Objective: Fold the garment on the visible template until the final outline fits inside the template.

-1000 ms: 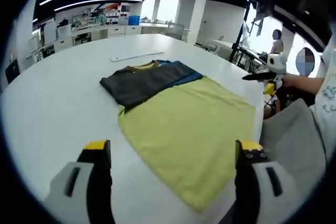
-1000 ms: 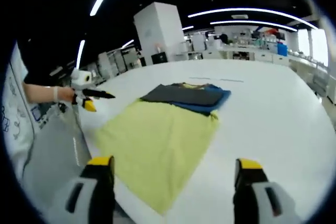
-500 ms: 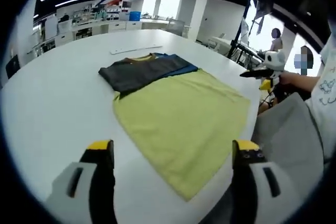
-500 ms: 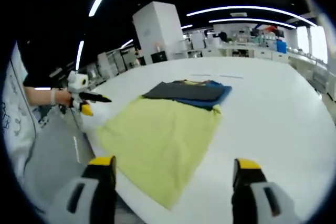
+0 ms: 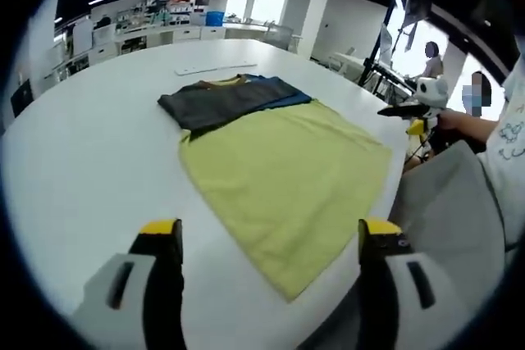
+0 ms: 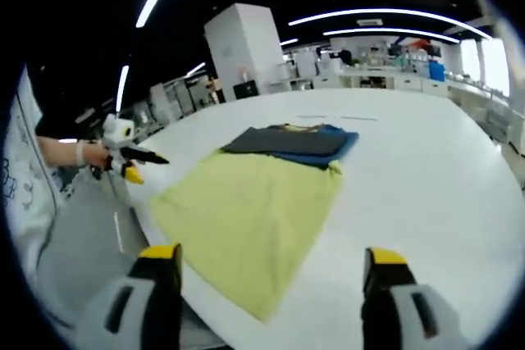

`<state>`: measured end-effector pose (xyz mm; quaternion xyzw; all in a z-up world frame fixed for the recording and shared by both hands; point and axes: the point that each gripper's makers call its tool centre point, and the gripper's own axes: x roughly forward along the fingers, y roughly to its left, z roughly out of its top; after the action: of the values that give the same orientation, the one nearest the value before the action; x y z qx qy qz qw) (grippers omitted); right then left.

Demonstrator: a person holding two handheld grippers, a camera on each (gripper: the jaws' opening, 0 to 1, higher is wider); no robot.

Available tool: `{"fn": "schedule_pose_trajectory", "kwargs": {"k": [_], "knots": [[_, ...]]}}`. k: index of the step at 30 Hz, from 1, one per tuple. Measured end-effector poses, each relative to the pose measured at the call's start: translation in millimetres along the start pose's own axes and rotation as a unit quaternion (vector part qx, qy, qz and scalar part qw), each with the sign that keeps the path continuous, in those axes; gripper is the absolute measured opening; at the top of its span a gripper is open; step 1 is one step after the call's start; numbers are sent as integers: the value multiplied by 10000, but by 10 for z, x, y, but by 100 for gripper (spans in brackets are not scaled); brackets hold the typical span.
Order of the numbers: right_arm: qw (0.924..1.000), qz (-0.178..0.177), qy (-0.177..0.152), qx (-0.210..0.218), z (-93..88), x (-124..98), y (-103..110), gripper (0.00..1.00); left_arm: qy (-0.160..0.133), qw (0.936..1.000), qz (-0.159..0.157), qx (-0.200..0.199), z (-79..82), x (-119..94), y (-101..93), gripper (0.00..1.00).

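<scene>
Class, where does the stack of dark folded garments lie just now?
In the left gripper view the dark folded stack lies on the white table, at the far edge of the yellow-green cloth, near a pale strip beyond it.

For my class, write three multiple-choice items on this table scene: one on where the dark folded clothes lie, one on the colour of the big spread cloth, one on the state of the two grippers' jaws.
1. Where does the dark folded stack lie?
A. At the far end of the spread cloth
B. On the floor
C. Between one gripper's jaws

2. What colour is the spread cloth?
A. Red
B. Yellow-green
C. White

3. How do the jaws of the left gripper and right gripper stand?
A. Shut on the cloth
B. Shut on nothing
C. Open, holding nothing

Answers: 1 A, the stack rests on the white table at the cloth's far edge. 2 B, as both views show. 3 C, each pair stands wide apart above the table.
</scene>
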<state>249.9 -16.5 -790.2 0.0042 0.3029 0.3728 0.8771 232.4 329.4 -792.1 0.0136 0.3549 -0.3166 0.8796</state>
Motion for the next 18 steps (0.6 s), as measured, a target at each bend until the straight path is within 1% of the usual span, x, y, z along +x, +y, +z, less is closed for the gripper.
{"fn": "schedule_pose_trajectory", "kwargs": {"k": [3,5,7,8,9,11,13,16,18], "knots": [[10000,10,66,-69,-23,-13,5,88,63,10000,-20,-21,-38,3,-4,84],[9999,-11,94,-95,-51,-18,4,87,114,9999,-38,-35,-54,-4,-29,83],[9998,-9,166,-69,-97,-15,1,84,199,9998,-36,14,-106,-6,-35,81],[9998,4,207,-64,-127,-10,0,82,277,9996,-62,56,-144,3,-89,80],[9997,2,228,-61,-138,-11,2,81,295,9995,-62,63,-157,7,-100,79],[9996,6,279,-64,-174,-2,7,80,320,9994,-98,7,-200,15,-92,78],[9992,-5,378,-116,-218,6,27,78,336,9993,-158,-71,-238,25,-94,75],[9989,3,442,-133,-260,17,41,76,461,9988,-146,-49,-322,35,-96,72],[9988,34,480,-113,-286,33,61,76,430,9989,-145,-98,-314,28,-116,70]]}}
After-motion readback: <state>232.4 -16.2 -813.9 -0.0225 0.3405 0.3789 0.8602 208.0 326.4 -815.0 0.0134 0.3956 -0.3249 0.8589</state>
